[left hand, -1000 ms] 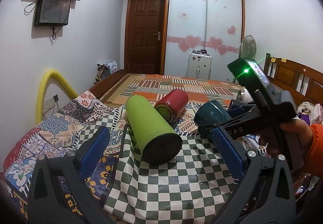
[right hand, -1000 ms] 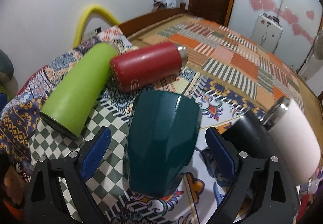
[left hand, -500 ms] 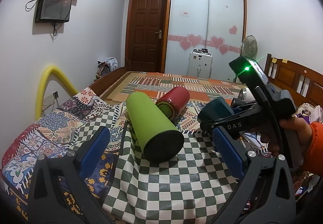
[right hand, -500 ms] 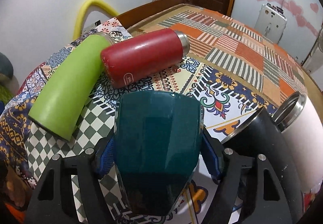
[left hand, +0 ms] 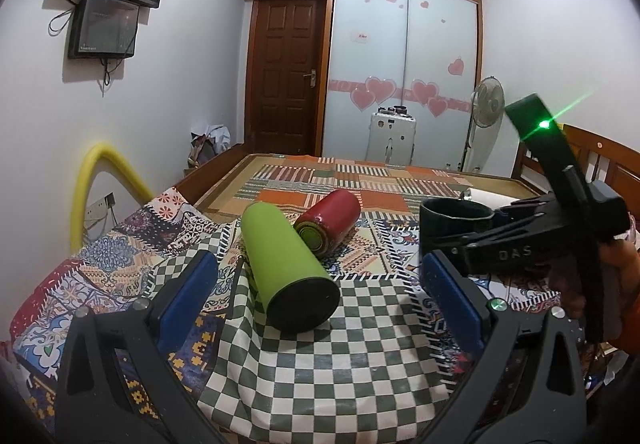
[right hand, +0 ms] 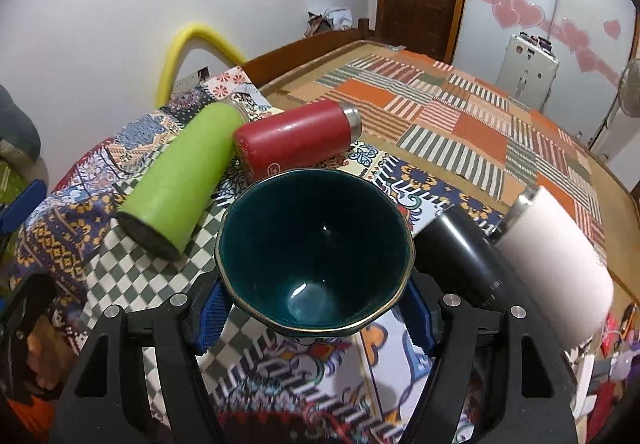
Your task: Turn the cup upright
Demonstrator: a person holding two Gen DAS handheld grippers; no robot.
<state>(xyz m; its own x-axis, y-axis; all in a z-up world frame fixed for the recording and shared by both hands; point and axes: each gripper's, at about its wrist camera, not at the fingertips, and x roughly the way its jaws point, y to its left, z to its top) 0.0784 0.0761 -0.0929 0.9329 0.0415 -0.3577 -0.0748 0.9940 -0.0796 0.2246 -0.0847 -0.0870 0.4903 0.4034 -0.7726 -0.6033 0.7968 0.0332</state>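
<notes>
The right gripper is clamped on the teal cup: its blue pads press the cup's lower wall on either side, and the cup's mouth faces up and toward the camera, its glazed inside and gold rim in full view. In the left wrist view the cup is held above the bed, mouth up, near the bed's right side, with the right gripper around it. The left gripper is wide open with nothing between its pads; it hangs over the near edge of the bed, aimed at the green bottle. That bottle lies on its side, touching a red bottle. Just right of the cup lie a black tumbler and a white tumbler, side by side.
</notes>
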